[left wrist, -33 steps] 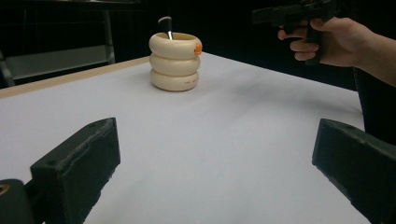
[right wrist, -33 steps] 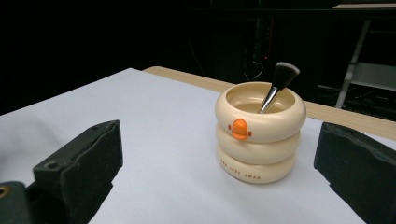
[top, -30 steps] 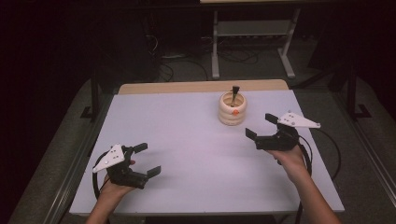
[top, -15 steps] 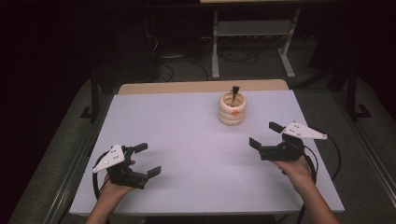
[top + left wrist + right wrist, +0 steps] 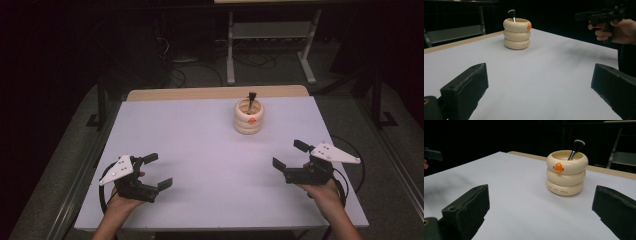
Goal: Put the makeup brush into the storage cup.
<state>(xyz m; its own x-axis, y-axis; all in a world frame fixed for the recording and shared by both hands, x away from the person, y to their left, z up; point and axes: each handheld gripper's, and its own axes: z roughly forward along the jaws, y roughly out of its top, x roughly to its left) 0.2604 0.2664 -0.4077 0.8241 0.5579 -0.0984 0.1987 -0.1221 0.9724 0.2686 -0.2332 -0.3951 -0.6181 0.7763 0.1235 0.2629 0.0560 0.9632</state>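
Dark room all round, with a pale table lit under me; toward its far right stands a cream ringed cup with a brush upright inside. My left tongs rest at the near left edge and my right tongs near the right, both wide open and empty. I judge they sit apart, jaws toward the cup, ready to reach in.

Left gripper and right gripper: matte black bodies, blocky black jaws with a round hole near each base. Each carried a pale grey three-cornered plate with dark dots. Black cables looped behind each. Forearms were bare.
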